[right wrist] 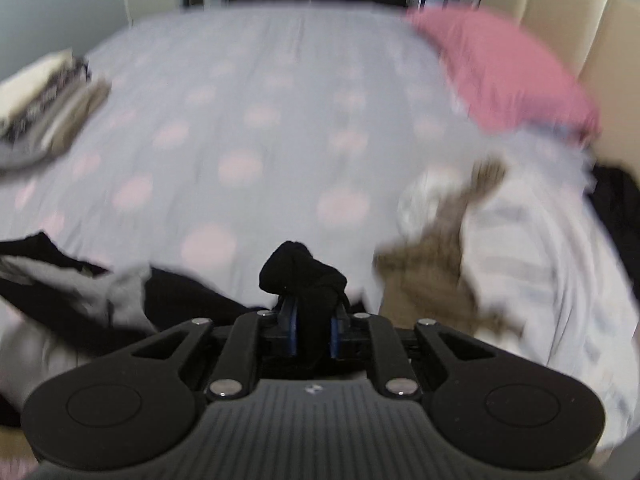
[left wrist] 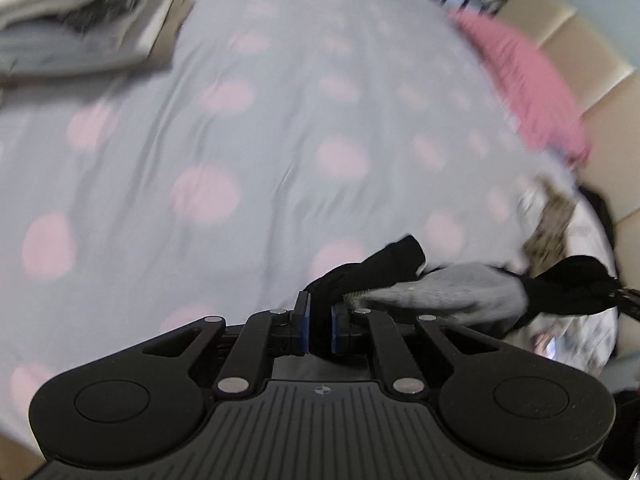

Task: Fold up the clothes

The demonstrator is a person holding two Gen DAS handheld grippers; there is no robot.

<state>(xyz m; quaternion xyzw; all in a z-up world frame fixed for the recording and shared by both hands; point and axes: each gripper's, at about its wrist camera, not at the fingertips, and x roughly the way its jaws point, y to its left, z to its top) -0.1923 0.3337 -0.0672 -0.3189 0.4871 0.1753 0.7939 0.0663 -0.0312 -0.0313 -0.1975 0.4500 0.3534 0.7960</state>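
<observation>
Grey bed sheet [right wrist: 248, 92] with pink dots carries a folded stack [left wrist: 76, 28] at its far left edge, so some folding looks done; an unfolded pile [right wrist: 500, 240] lies at the right. Between both grippers hangs a black and grey garment [left wrist: 448, 288]: left gripper [left wrist: 320, 328] and right gripper [right wrist: 314, 332] each pinch its black cloth. No writing is readable

The left gripper [left wrist: 320, 320] and the right gripper [right wrist: 314, 330] are built alike in matte black. Behind the jaws, angled linkage bars are pinned with silver rivets. Blue pads are fitted inside the jaws. A ribbed housing with a small emblem is flanked by round discs.
</observation>
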